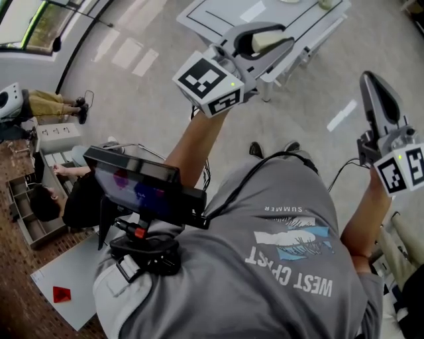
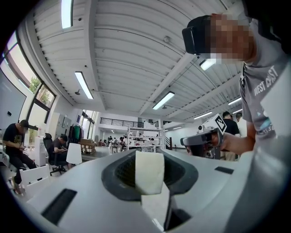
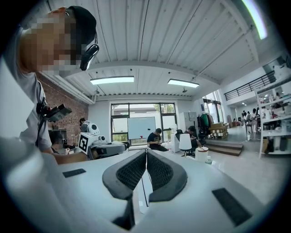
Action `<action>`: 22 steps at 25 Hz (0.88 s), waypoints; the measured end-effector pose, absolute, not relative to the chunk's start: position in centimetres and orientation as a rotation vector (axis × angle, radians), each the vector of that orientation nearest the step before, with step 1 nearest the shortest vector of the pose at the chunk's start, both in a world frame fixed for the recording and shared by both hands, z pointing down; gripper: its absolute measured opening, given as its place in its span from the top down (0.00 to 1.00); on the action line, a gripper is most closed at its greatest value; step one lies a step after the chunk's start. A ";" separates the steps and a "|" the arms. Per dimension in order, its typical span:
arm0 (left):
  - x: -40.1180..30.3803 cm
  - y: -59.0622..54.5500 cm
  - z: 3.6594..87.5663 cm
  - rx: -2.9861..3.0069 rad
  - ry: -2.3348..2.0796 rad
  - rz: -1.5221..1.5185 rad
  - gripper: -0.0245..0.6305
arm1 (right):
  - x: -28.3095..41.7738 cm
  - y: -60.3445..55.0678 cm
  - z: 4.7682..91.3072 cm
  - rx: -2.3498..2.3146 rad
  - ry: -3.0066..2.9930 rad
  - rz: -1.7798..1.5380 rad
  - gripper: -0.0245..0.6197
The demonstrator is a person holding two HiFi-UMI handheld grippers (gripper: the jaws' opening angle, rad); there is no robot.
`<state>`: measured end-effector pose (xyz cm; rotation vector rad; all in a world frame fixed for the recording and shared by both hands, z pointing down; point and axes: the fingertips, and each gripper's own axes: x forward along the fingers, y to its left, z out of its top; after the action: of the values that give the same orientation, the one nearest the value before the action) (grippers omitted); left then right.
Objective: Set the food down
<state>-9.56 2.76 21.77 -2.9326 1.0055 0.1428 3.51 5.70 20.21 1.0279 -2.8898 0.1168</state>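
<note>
A pale cream block of food [image 1: 264, 41] sits between the jaws of my left gripper [image 1: 281, 38], which is raised high over the floor near a white table [image 1: 218, 16]. In the left gripper view the food [image 2: 150, 172] fills the gap between the dark pads, and the left gripper [image 2: 151, 179] is shut on it. My right gripper [image 1: 373, 85] is held up at the right, jaws together and empty. In its own view the right gripper [image 3: 146, 169] has its pads pressed against each other. Both grippers point out into the room.
A white table with a small item stands ahead, top centre of the head view. A camera rig [image 1: 149, 189] hangs on the person's chest. A seated person [image 1: 46, 198] and grey drawer trays [image 1: 23, 215] are at the left. A grey board with a red triangle [image 1: 61, 293] lies lower left.
</note>
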 end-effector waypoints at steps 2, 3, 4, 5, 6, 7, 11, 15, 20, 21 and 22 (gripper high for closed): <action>-9.0 1.7 22.2 -2.936 1.013 0.130 0.81 | 4.2 4.5 20.6 1.026 -2.890 0.133 0.95; -8.6 0.9 22.5 -2.937 1.021 0.122 0.81 | 4.7 3.7 20.9 1.021 -2.892 0.140 0.95; -8.1 0.0 22.8 -2.937 1.033 0.114 0.81 | 5.2 2.8 21.3 1.015 -2.893 0.146 0.95; -7.7 -0.8 23.2 -2.938 1.045 0.107 0.81 | 5.7 1.9 21.6 1.006 -2.896 0.151 0.95; -7.3 -1.5 23.5 -2.938 1.058 0.101 0.81 | 6.1 1.1 21.8 0.998 -2.900 0.155 0.95; -7.0 -2.2 23.6 -2.936 1.068 0.094 0.81 | 6.4 0.3 21.8 0.991 -2.904 0.158 0.95; -6.7 -4.2 22.1 -2.919 1.102 0.085 0.81 | 6.9 -2.0 20.3 0.957 -2.917 0.153 0.95; -5.1 -6.6 21.5 -2.906 1.131 0.075 0.81 | 8.4 -4.6 19.7 0.924 -2.926 0.155 0.95; -2.0 -11.0 23.5 -2.894 1.171 0.034 0.81 | 11.4 -9.0 22.1 0.885 -2.946 0.191 0.95; -1.6 -11.5 23.5 -2.892 1.177 0.032 0.81 | 11.8 -9.5 22.2 0.878 -2.948 0.194 0.95; -1.3 -11.9 23.4 -2.891 1.181 0.032 0.81 | 12.1 -9.9 22.2 0.875 -2.949 0.198 0.95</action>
<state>-1.30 -11.93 23.40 -2.8906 1.1812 0.0317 12.08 -9.90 22.22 0.8754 -2.9487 0.1978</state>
